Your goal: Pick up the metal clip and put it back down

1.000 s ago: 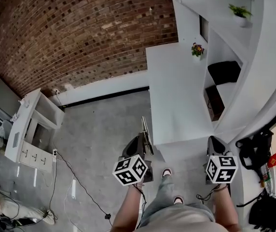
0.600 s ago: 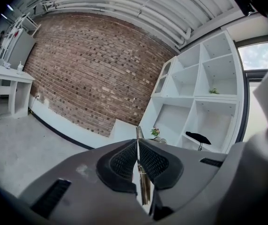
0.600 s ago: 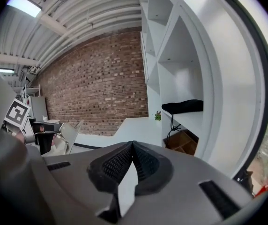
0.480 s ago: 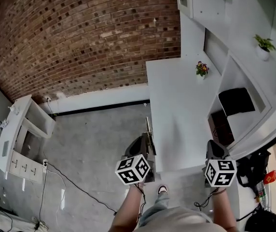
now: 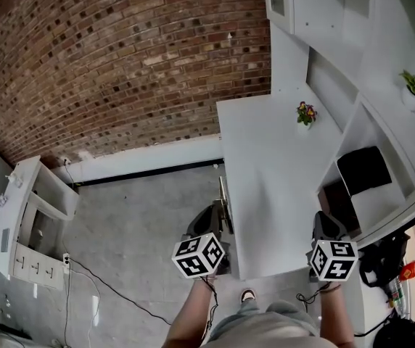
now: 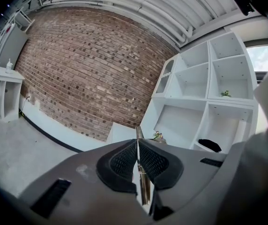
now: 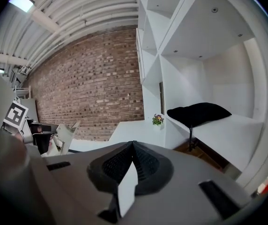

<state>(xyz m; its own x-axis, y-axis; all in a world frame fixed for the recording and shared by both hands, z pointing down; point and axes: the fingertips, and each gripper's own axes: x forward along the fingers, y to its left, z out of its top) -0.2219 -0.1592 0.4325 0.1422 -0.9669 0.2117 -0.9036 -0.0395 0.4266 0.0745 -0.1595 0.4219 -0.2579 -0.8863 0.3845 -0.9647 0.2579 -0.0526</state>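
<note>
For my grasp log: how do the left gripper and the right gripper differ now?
The left gripper is shut on the metal clip; the right gripper is shut on nothing. The left gripper is beside the left edge of the white table, the right gripper near its right edge. Both carry a marker cube.

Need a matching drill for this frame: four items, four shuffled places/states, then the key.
Items:
1. thin metal clip
2. small pot of flowers
3. black cushion
4. right gripper

Places/states:
A. in a white shelf compartment
B. shut, nothing held
C. standing on the white table
D. clamped in the left gripper

Pairs: 1-D, 2-C, 3-A, 4-B
</note>
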